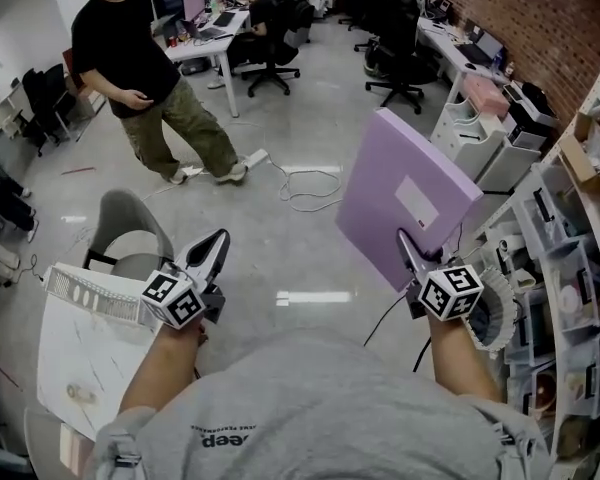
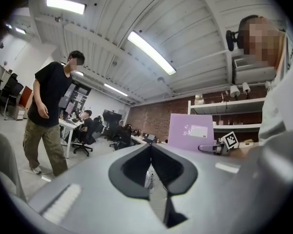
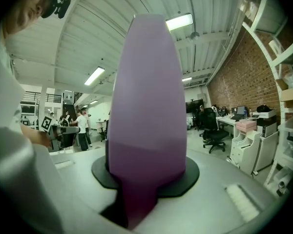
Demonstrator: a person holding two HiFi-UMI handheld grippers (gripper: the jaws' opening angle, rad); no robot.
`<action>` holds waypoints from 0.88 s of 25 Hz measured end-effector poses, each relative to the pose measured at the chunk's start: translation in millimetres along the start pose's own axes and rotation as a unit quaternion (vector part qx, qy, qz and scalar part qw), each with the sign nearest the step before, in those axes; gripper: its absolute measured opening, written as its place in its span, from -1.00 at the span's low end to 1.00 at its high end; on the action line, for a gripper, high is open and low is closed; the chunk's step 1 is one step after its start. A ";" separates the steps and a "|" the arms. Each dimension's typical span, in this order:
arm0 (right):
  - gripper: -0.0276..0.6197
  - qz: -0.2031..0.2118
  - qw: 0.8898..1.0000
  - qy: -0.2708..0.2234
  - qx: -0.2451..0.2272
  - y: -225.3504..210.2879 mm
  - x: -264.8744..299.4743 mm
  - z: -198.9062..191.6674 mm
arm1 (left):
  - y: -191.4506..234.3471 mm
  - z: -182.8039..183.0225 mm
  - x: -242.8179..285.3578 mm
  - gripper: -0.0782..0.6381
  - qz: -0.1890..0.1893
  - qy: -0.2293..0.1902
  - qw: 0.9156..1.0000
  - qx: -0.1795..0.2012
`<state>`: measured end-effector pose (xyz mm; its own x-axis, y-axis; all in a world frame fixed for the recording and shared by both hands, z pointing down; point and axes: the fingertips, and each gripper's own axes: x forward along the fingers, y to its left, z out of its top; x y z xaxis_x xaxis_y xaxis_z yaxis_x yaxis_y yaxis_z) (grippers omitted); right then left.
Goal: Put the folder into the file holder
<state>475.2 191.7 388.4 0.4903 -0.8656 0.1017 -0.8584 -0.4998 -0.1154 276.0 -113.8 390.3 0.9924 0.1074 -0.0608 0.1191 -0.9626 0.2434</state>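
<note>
The right claw [image 3: 136, 179] is clenched on the bottom edge of the folder [image 1: 405, 193], which is held in the air over the floor. The folder's long axis runs up and away from the claw. It is a flat lilac rectangle, smooth and matte, with a white label. The left claw [image 1: 215, 248] is closed and empty, and is nearer the tabletop [image 1: 80, 368] at lower left. A pale perforated piece [image 1: 80, 290] at the tabletop's edge may be the holder, but I cannot tell.
</note>
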 end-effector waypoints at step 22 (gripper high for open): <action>-0.54 0.257 0.965 -0.004 -0.055 239.3 187.4 44.0 | 93.7 36.9 -191.0 -0.61 0.216 -0.054 0.975 0.020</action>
<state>368.3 -91.4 336.3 -0.0034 -0.9987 0.0504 -0.9991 0.0012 -0.0427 96.4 -233.7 389.0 0.9401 -0.3350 -0.0633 -0.3127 -0.9212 0.2314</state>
